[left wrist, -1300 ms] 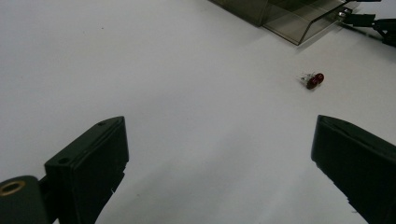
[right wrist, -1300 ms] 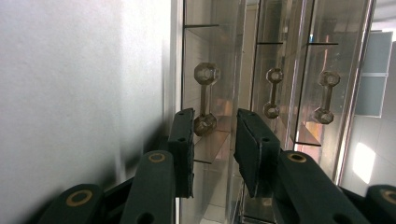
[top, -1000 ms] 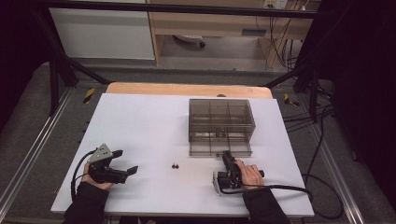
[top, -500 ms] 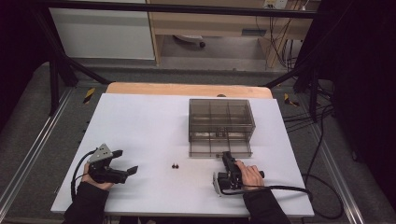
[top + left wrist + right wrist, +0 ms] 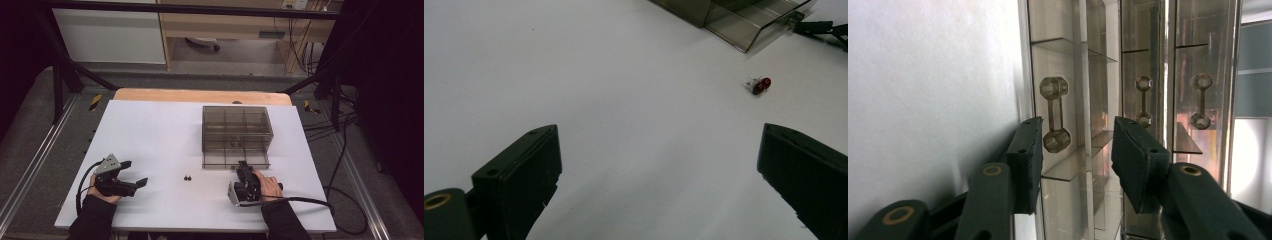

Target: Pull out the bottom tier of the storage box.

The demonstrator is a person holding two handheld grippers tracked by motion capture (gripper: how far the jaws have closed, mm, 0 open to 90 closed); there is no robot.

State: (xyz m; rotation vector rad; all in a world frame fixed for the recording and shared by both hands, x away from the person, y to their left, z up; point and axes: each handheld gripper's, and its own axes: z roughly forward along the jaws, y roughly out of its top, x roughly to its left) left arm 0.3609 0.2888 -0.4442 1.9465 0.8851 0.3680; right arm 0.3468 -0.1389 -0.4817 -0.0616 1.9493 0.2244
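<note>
Drawer handle [image 5: 1055,115] on the smoky plastic organizer [image 5: 235,135] sits between the right gripper [image 5: 1075,150], whose jaws have just been opening, not touching it. It looks stiff, slippery, light; grip the bar mid-span. Left gripper [image 5: 659,165] gapes empty.

Both forearms in dark sleeves came in from the bottom edge of the high view. The left hand [image 5: 102,192] gripped the black left claw [image 5: 134,174] low over the white tabletop [image 5: 160,130], angled off to the right, with its two black jaws spread really wide and nothing in between. The right hand [image 5: 269,186] held the black right claw [image 5: 243,166] pointing away from the person, rolled onto its side. Its jaws had just been opening and stood partly apart, pads not pressing on anything.
</note>
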